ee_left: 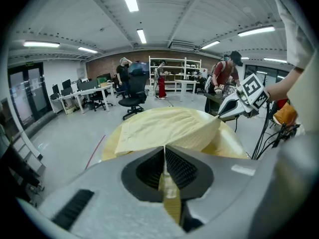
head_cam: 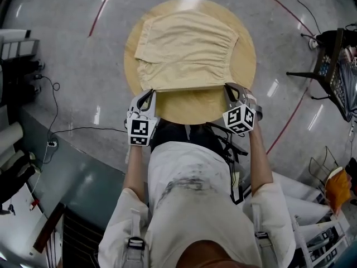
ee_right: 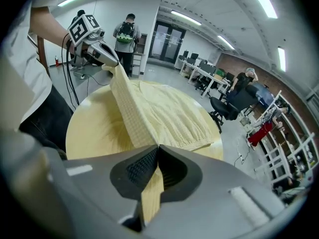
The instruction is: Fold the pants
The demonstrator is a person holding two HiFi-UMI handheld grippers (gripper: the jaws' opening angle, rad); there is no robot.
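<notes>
Pale yellow pants (head_cam: 187,49) lie spread on a round wooden table (head_cam: 192,106), their waistband at the far side. The near hem is lifted off the tabletop and stretched taut between my two grippers. My left gripper (head_cam: 150,95) is shut on the hem's left corner; the cloth (ee_left: 169,193) shows pinched between its pads. On the hem's right corner my right gripper (head_cam: 230,90) is shut, with the cloth (ee_right: 152,190) running out from between its pads. In the left gripper view the right gripper (ee_left: 234,105) appears holding the far corner, and in the right gripper view the left gripper (ee_right: 102,54) does the same.
The table stands on a grey floor with red lines (head_cam: 103,7). A dark stand and bags (head_cam: 332,54) sit at the right, cables and equipment (head_cam: 22,82) at the left. In the room behind are office chairs (ee_left: 132,101), desks, shelves and several people.
</notes>
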